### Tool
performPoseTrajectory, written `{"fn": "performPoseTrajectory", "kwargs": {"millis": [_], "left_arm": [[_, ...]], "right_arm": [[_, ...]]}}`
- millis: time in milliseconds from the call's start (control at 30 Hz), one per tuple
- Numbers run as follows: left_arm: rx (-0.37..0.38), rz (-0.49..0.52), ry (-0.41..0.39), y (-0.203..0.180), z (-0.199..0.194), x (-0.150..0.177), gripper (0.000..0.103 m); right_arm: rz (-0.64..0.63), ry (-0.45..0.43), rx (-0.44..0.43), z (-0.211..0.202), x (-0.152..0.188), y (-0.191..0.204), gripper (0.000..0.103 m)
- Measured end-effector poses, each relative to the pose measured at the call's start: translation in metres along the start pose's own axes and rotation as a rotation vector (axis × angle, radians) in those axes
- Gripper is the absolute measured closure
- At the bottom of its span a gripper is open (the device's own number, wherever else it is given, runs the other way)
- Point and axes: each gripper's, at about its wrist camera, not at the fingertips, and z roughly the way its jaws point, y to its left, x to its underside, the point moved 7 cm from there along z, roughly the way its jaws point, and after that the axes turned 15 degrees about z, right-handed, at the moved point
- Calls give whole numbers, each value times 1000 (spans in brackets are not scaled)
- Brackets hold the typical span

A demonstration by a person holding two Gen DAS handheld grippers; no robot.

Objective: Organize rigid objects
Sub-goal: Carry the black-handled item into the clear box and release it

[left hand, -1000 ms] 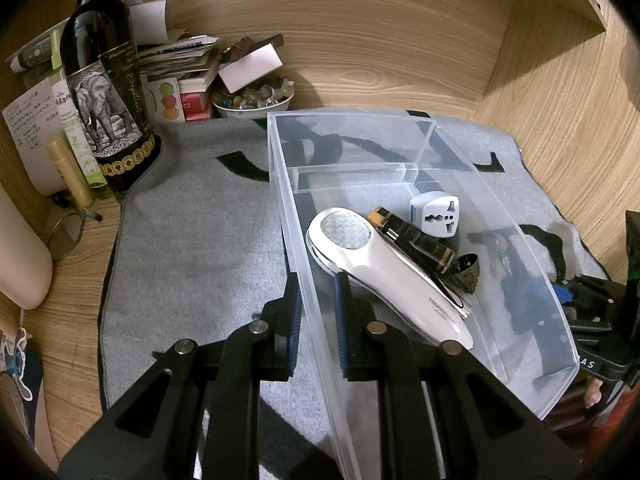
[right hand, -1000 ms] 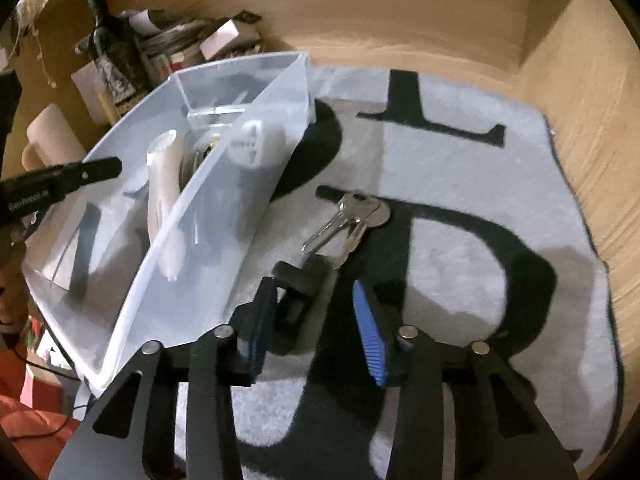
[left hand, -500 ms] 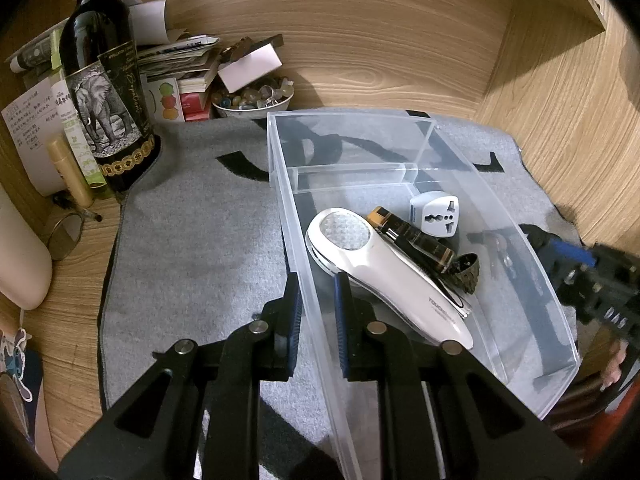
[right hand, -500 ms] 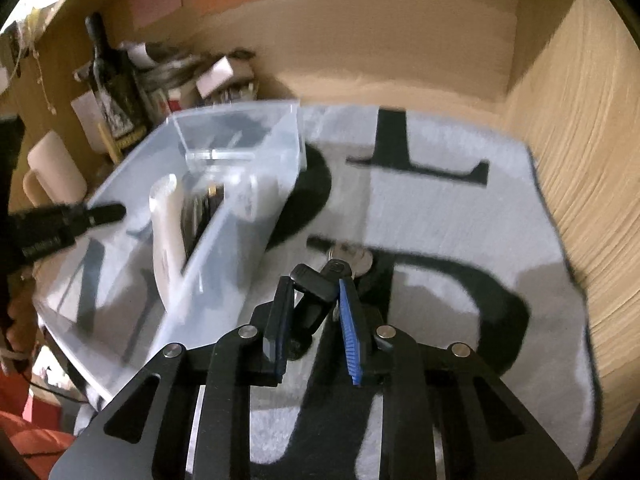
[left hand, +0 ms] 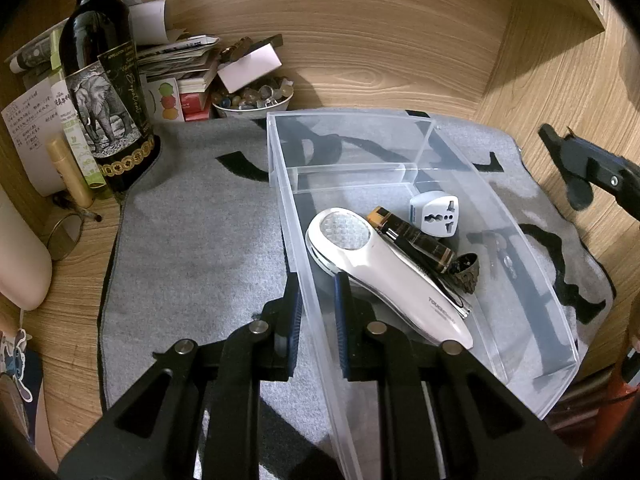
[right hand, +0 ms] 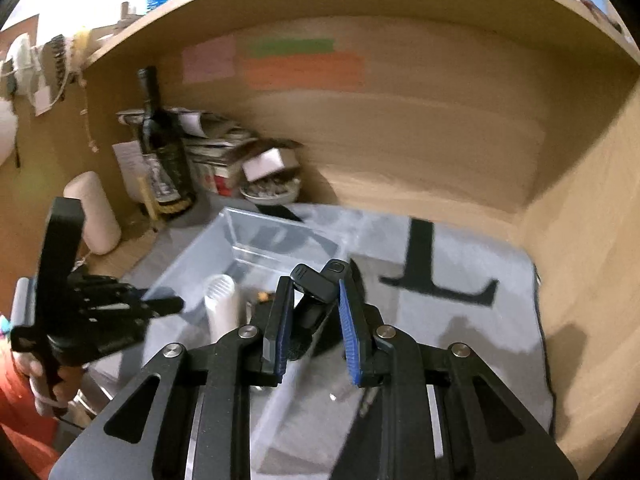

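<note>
Left wrist: left hand-held gripper [left hand: 317, 320] clamps clear bin [left hand: 532, 248] wall.

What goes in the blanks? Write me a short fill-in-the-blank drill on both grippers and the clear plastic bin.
1. The left gripper is clamped on the ____ of the clear plastic bin.
2. The right gripper holds a ____ car key fob between its fingers.
3. The white handheld device lies ____ the bin.
4. The white travel plug adapter has its socket face turned ____.

Missing words: wall; black; inside; up
</note>
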Motion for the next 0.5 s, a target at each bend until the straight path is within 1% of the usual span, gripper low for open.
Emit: {"fn": "performPoseTrajectory", "kwargs": {"millis": [100,200,400,500], "left_arm": [[0,1,0,0,0,0,89],[0,1,0,0,0,0,89],[0,1,0,0,0,0,89],[0,0,-1,0,0,0,89]], "right_arm": [[-37,24,-14,11,2,14,82],[-72,65,-21,26,8,23,82],[-101,178,-28,58,24,32,82],[-124,224,-27,67,32,34,82]]}}
